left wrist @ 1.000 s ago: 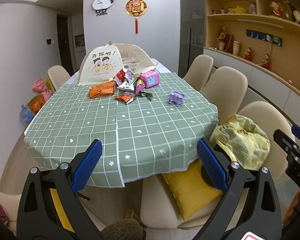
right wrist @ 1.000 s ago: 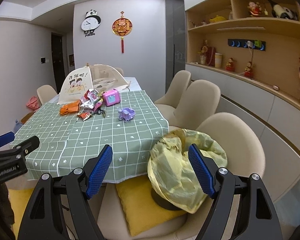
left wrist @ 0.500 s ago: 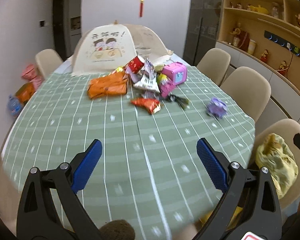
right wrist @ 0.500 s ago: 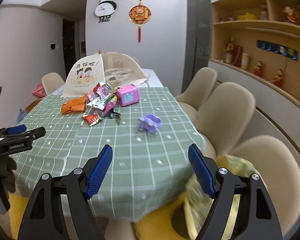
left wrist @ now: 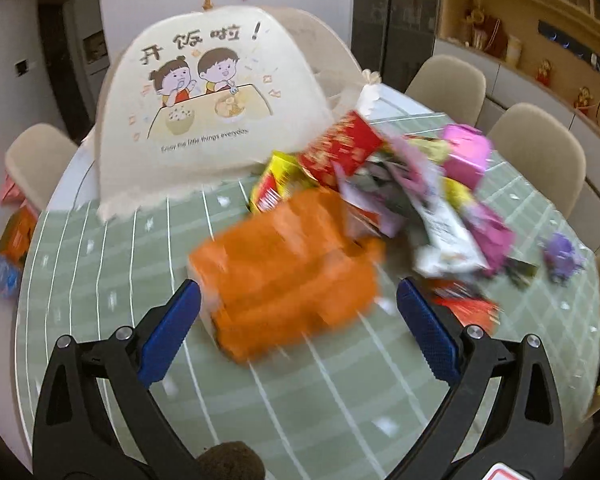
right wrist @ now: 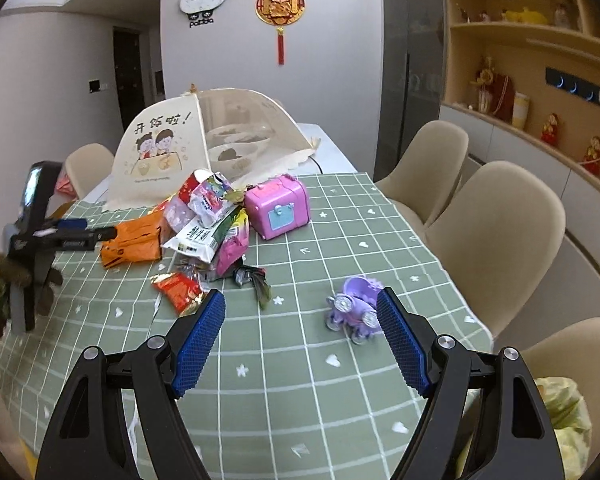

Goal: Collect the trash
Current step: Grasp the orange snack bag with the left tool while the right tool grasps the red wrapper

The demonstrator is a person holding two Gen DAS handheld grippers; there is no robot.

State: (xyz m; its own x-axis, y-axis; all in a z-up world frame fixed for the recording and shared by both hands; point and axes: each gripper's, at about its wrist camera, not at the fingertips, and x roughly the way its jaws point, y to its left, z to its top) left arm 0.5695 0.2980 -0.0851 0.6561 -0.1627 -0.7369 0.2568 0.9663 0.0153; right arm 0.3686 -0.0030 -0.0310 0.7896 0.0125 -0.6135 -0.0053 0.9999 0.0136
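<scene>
while nothing has been picked up as far as these pictures show, the left wrist view has the left gripper [left wrist: 298, 312] spread wide and empty, its 2 blue pads on either side of the near end of the orange wrapper [left wrist: 288, 276], which lies flat on the green checked tablecloth [left wrist: 100, 264]. the wrapper is smeared by motion blur, so i cannot tell whether either pad touches it. behind and to its right the rest of the trash pile [left wrist: 400, 200] sits untouched: a red packet, a yellow one, white and pink wrappers, with a pink toy case [left wrist: 466, 156] at the far side and a cream mesh food cover [left wrist: 204, 108] just behind.

from the right wrist view, the right gripper [right wrist: 300, 340] is also released and holds nothing, hovering over bare cloth near the table's front edge. a purple toy stroller [right wrist: 354, 312] stands just ahead of its right pad, apart from it, and a red wrapper [right wrist: 178, 288] lies close to its left pad. the left gripper shows at the left edge, level with the orange wrapper. a yellow trash bag [right wrist: 562, 412] peeks in at the lower right, off the table beside a chair; what it contains is hidden.

by my judgement the task is at its very start: 0 pieces collected, the first grasp about to be made on the orange wrapper, and the whole pile left to carry to the bag.
</scene>
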